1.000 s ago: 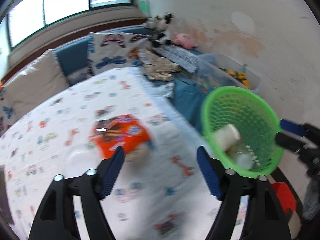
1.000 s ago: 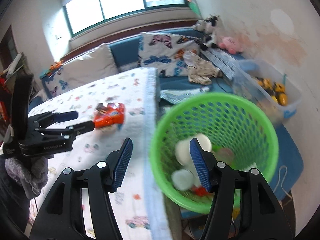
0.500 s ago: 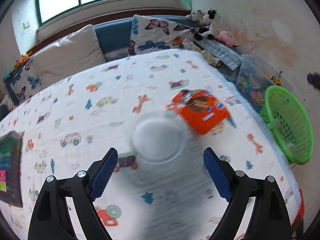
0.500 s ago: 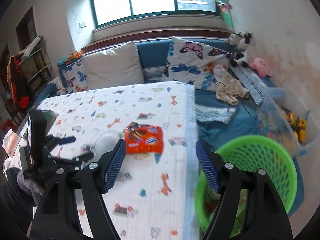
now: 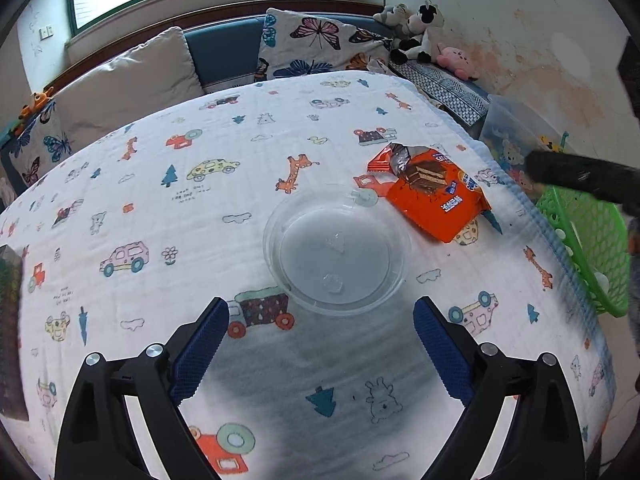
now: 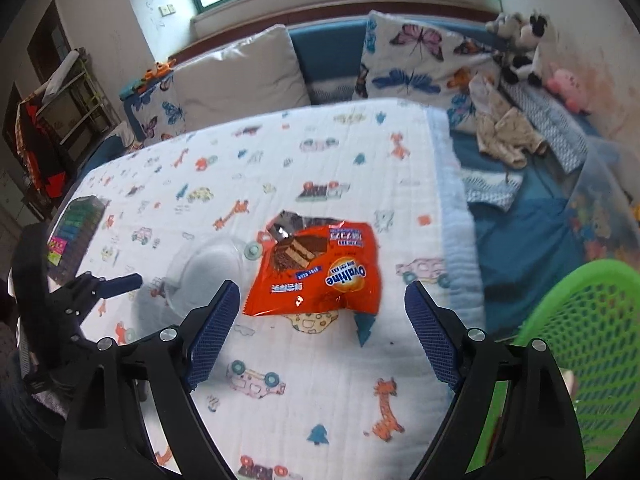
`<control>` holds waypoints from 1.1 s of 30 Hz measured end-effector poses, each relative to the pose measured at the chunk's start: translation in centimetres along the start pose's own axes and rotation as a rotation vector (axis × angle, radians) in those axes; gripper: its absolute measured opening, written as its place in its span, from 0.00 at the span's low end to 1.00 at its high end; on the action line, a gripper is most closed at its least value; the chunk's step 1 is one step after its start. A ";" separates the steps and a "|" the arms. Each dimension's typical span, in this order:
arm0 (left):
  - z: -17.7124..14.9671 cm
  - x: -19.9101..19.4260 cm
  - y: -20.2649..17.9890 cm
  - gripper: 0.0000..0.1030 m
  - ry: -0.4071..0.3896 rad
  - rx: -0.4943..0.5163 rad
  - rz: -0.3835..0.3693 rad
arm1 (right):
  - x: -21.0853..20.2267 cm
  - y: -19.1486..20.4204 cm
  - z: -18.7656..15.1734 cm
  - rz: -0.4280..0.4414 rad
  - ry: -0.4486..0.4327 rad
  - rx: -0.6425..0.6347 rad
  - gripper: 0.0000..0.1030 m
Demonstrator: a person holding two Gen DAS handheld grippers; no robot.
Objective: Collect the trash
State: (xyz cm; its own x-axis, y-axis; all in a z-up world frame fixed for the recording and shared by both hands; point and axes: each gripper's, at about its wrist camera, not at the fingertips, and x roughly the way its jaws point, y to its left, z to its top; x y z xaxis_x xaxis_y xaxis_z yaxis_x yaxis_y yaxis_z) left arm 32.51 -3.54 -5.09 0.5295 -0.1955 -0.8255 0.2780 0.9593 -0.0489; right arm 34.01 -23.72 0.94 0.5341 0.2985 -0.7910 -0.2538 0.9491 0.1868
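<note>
Just ahead of the left gripper (image 5: 321,322), whose jaws have just been opening and now stand wide with nothing between them, lies a clear round plastic lid (image 5: 337,249) on the cartoon-print white cloth (image 5: 192,208). Ahead of the right gripper (image 6: 322,312), likewise just opened wide and empty, lies a torn orange snack wrapper (image 6: 318,270). Right of it stands a green mesh plastic basket (image 6: 592,344).

One orange snack wrapper (image 5: 434,196), one clear plastic bowl (image 5: 337,248), one green mesh basket (image 6: 592,356), one patterned tablecloth (image 5: 200,200), two butterfly cushions (image 5: 320,46), one plain cushion (image 5: 128,84), one pink plush (image 5: 458,60)
</note>
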 end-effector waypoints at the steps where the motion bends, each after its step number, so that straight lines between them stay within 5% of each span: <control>1: 0.0 0.2 0.0 0.89 -0.001 0.006 -0.002 | 0.5 0.0 0.0 0.001 0.009 0.000 0.83; 18: 0.5 2.2 0.0 0.90 0.017 0.045 -0.013 | 7.4 1.0 0.0 -0.024 0.088 -0.052 0.93; 33: 0.2 2.6 0.1 0.90 0.016 0.054 -0.014 | 8.2 1.9 -1.0 -0.073 0.095 -0.141 0.96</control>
State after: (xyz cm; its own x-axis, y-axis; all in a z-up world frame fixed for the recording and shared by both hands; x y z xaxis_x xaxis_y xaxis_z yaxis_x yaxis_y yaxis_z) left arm 34.12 -4.04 -7.14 0.5125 -0.2055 -0.8338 0.3288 0.9439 -0.0305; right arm 37.14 -19.57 -5.76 0.4782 0.2116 -0.8524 -0.3313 0.9423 0.0480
